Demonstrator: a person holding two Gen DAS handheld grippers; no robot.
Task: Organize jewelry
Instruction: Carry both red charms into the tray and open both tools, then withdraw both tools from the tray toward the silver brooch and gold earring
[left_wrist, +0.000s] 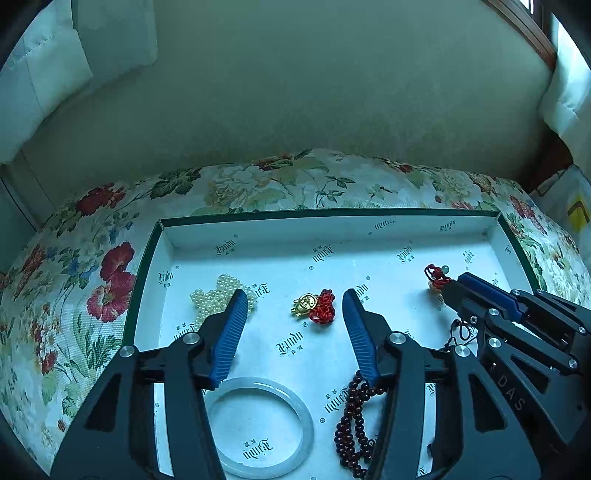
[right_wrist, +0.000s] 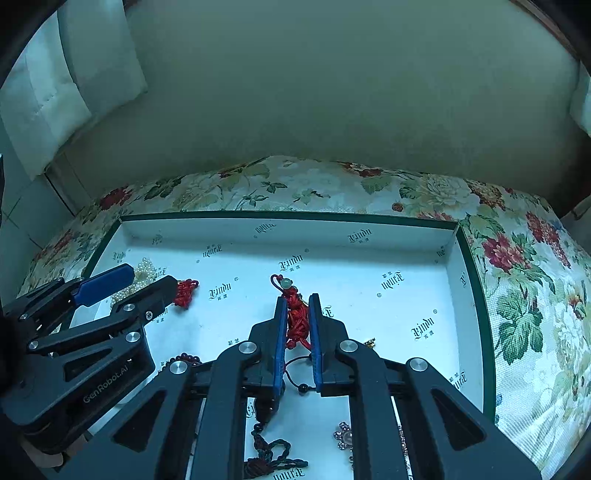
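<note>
right gripper clamped on red knotted charm to lift it from tray; left gripper spread apart, hovering, ready for gold charm.

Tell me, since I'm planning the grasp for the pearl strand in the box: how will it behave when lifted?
The pearl strand lies in a loose heap, so it is probably floppy and would likely drape and dangle from the left gripper. Its round, smooth beads may slip between the ribbed pads. It looks light, though a trailing end could snag.

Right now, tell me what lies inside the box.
In the box: pearls, gold charm, bangle, dark beads, red knot. Grippers hide more.
</note>
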